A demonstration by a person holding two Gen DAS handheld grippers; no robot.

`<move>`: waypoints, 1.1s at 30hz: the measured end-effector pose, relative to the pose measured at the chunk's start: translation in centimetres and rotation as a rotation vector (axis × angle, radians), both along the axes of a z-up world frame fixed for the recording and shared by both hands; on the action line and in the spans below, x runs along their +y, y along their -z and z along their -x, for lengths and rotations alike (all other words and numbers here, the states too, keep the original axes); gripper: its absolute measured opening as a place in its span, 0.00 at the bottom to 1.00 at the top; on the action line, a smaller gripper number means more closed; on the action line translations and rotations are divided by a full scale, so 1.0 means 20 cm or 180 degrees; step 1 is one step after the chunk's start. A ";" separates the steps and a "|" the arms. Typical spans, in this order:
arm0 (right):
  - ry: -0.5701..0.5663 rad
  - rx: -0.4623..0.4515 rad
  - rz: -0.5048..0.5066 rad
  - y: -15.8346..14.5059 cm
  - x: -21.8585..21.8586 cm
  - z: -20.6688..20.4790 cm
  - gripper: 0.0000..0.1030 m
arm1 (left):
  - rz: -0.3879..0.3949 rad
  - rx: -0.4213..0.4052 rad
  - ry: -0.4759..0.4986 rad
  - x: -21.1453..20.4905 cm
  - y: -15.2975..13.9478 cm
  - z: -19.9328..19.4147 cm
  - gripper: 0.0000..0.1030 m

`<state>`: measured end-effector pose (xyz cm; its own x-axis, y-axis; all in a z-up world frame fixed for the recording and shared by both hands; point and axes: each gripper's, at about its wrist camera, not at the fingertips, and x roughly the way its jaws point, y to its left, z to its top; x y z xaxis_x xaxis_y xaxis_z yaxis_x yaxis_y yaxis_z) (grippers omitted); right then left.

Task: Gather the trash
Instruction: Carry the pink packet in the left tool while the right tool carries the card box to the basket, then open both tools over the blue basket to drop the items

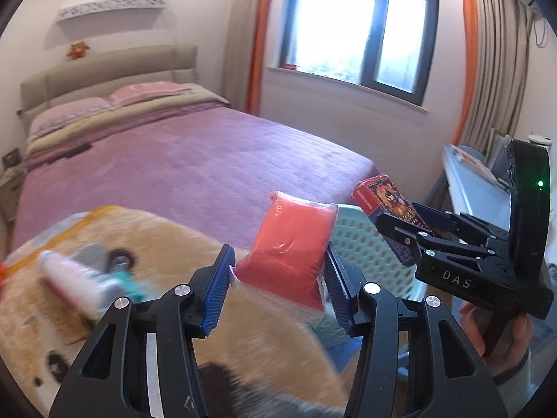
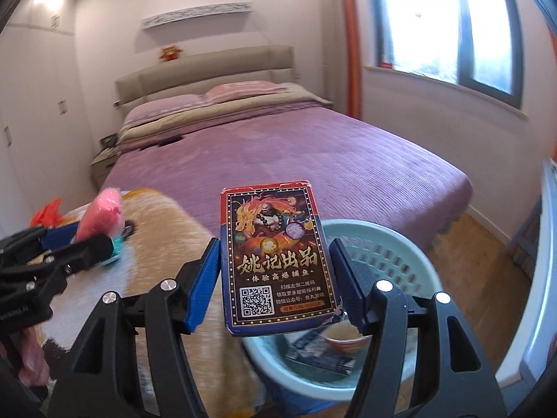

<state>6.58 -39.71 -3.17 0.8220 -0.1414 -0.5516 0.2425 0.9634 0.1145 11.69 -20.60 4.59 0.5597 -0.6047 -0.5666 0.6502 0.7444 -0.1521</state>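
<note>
A: So, which step is this?

B: The carry, I'd judge; 2 items are lifted. The left gripper (image 1: 278, 278) pinches a red plastic-wrapped packet (image 1: 289, 247); the right gripper (image 2: 275, 278) pinches a card box (image 2: 275, 261) by its long edges.

A: And the bin?

B: A pale green basket (image 2: 410, 264) sits near, right of the furry blanket (image 2: 167, 237), with a bowl (image 2: 348, 338) already inside; the box hangs over its left rim.

A: Next?

B: Probably bring each item over the opening, then spread the jaws; a tube (image 1: 76, 282) is left on the blanket.
</note>
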 end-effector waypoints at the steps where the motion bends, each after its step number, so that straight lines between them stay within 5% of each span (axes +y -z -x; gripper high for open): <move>1: 0.0056 0.0010 -0.0018 0.01 -0.04 0.00 0.58 | 0.0014 0.0027 0.0030 -0.04 0.01 -0.01 0.48; 17: 0.0650 0.0520 -0.0504 0.35 -0.43 -0.05 0.59 | -0.0117 0.0490 0.0233 -0.49 0.31 -0.16 0.50; 21: 0.0676 0.0632 -0.0662 0.40 -0.46 -0.08 0.60 | -0.0045 0.0547 0.0237 -0.49 0.33 -0.17 0.68; 33: 0.0355 0.0479 -0.0552 0.25 -0.24 -0.08 0.60 | 0.0140 0.0294 0.0027 -0.14 0.19 -0.03 0.70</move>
